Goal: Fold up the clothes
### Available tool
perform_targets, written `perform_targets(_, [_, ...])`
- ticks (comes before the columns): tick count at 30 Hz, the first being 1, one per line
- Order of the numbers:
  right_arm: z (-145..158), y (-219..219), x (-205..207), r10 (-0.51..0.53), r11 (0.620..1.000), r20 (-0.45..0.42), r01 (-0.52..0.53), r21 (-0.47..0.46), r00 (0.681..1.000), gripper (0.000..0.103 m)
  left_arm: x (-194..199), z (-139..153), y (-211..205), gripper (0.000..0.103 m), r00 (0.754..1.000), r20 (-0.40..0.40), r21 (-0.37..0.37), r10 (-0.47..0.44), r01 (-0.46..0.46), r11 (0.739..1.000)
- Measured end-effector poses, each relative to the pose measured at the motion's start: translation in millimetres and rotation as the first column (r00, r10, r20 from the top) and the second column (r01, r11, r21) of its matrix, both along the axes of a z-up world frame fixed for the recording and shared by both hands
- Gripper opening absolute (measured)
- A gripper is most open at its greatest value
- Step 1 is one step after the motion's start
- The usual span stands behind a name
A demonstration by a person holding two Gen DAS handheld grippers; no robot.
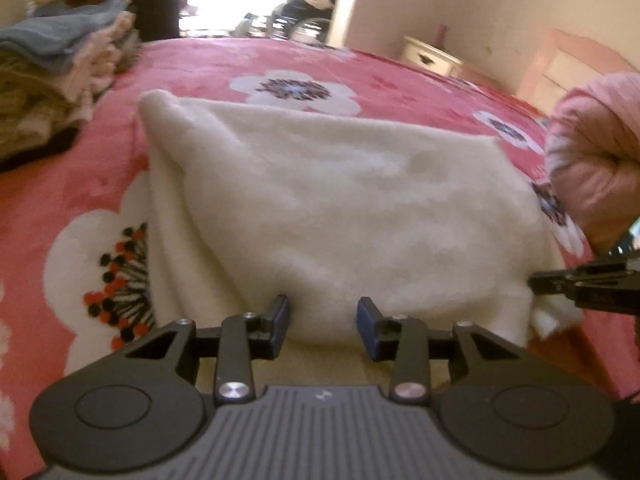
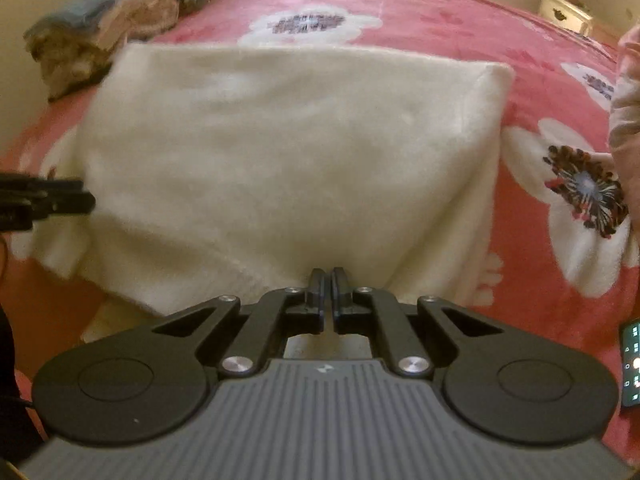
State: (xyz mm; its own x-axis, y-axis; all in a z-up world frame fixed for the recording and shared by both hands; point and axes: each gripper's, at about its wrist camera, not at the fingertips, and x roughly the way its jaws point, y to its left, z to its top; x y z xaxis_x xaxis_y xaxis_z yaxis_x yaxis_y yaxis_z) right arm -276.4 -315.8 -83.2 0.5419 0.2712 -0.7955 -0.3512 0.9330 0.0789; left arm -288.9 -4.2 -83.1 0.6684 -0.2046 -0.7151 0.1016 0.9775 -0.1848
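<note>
Pink bedspread (image 2: pixel 460 20): fleece-like cover with large white flowers; it carries everything in view, across both wrist views.
Cream garment (image 2: pixel 280 152): soft, plush cloth lying mid-bed, just ahead of both grippers. It shows more than one layer: an upper panel lies over a lower one, whose edge peeks out along the near and side margins. What kind of garment it is I cannot tell.
Fold state (judgement): at least one fold is in. The outline is roughly rectangular but loose, with one far corner puckered upward in the left wrist view. It would fit either a mid-fold moment or a nearly finished bundle about to be tidied; the pictures do not settle which.
Stack of clothes (image 1: pixel 60 64): blue, pale pink and cream pieces piled at the far left bed edge, well apart from the cream garment. They look folded; who stacked them is not knowable.
Left gripper (image 1: pixel 323 322): fingers spread apart, nothing between them, at the garment's near edge.
Right gripper (image 2: pixel 328 284): fingers drawn together at the near hem; whether cloth is pinched between them I cannot tell.
Pink sleeve (image 1: pixel 592 152): at the right margin.
Phone (image 2: pixel 632 364): lit screen at bed edge, icons too small to read.
Writing: none legible; only a small embossed mark on each gripper body.
</note>
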Motion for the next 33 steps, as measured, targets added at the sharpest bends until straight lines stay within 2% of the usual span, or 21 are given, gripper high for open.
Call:
perform_targets(3, [16,-3,-4,-0.02,0.999,0.009,0.019,0.031,1.0,0.004,-12,9,-4,0.039,0.999,0.02,-0.006,0.041,-0.041,0.999])
perform_targets(6, [27,3,-13,0.031,0.999,0.043,-0.032,0.037,0.999,0.005,-17,8,-8,0.042,0.999,0.02,-0.006,0.048,-0.048,0.999])
perform_targets(9, [19,13,-18,0.064,0.998,0.042,-0.064,-0.008,0.997,0.005,-11,-7,-9,0.042,0.996,-0.059,-0.002,0.071,-0.071,0.997])
perform_targets(11, [0,15,-15,0.051,0.998,0.007,-0.051,-0.042,0.999,0.006,-17,-5,-6,0.042,0.996,-0.056,-0.016,0.077,-0.078,0.997])
perform_targets(12, [-4,12,-13,0.034,0.999,0.001,-0.034,-0.02,0.999,0.006,-20,-4,-5,0.042,0.995,-0.054,-0.023,0.079,-0.081,0.996])
perform_targets(15, [14,11,-10,-0.023,1.0,-0.018,0.023,0.012,1.0,0.007,-29,0,-1,0.042,0.995,-0.048,-0.045,0.088,-0.09,0.995])
perform_targets(19, [43,23,-20,0.053,0.998,0.057,-0.055,0.042,0.997,0.008,-41,5,4,0.042,0.994,-0.041,-0.073,0.1,-0.103,0.992])
perform_targets(22, [31,34,-16,0.108,0.994,0.043,-0.109,0.021,0.993,0.012,-48,7,8,0.042,0.992,-0.031,-0.084,0.121,-0.123,0.989])
perform_targets(24, [3,39,-5,0.101,0.993,-0.05,-0.104,-0.049,0.994,0.013,-49,7,14,0.042,0.989,-0.023,-0.077,0.146,-0.147,0.986])
perform_targets(25, [-1,39,-2,0.094,0.994,-0.069,-0.098,-0.056,0.993,0.013,-50,7,18,0.043,0.987,-0.02,-0.072,0.158,-0.159,0.985])
perform_targets(29, [19,47,1,0.103,0.993,-0.063,-0.106,-0.052,0.993,0.014,-46,6,39,0.046,0.977,-0.003,-0.069,0.215,-0.215,0.974])
perform_targets(33, [56,66,11,0.185,0.982,-0.024,-0.184,0.031,0.982,0.016,-36,-1,64,0.046,0.964,-0.041,-0.138,0.263,-0.266,0.954])
